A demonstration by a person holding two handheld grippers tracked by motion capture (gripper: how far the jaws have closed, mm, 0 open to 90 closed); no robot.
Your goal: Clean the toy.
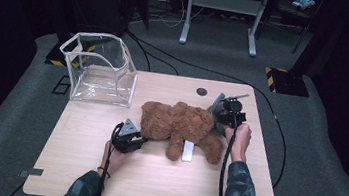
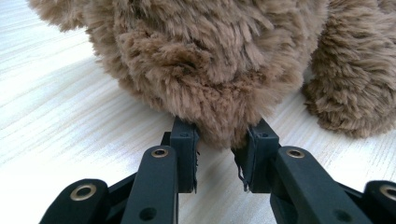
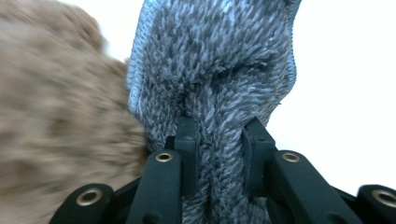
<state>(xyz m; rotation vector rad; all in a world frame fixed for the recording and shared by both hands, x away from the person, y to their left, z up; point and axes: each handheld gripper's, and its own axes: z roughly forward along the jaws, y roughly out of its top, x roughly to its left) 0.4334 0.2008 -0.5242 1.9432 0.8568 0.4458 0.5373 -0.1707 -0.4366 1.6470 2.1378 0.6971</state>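
Left hand-held gripper (image 2: 219,154) pinching teddy bear (image 2: 210,60), right hand-held gripper (image 3: 219,140) clamping grey cloth (image 3: 215,70)

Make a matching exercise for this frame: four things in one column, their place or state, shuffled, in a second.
1. left tongs
2. right tongs
3. clear bag
4. white tag

a. far left corner of the table, empty
b. shut on grey cloth
c. by the bear's leg
d. shut on brown teddy bear

Pairs: 1-d, 2-b, 3-a, 4-c

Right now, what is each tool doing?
Left tool: closed on the brown teddy bear.
Right tool: closed on a grey fluffy cloth.
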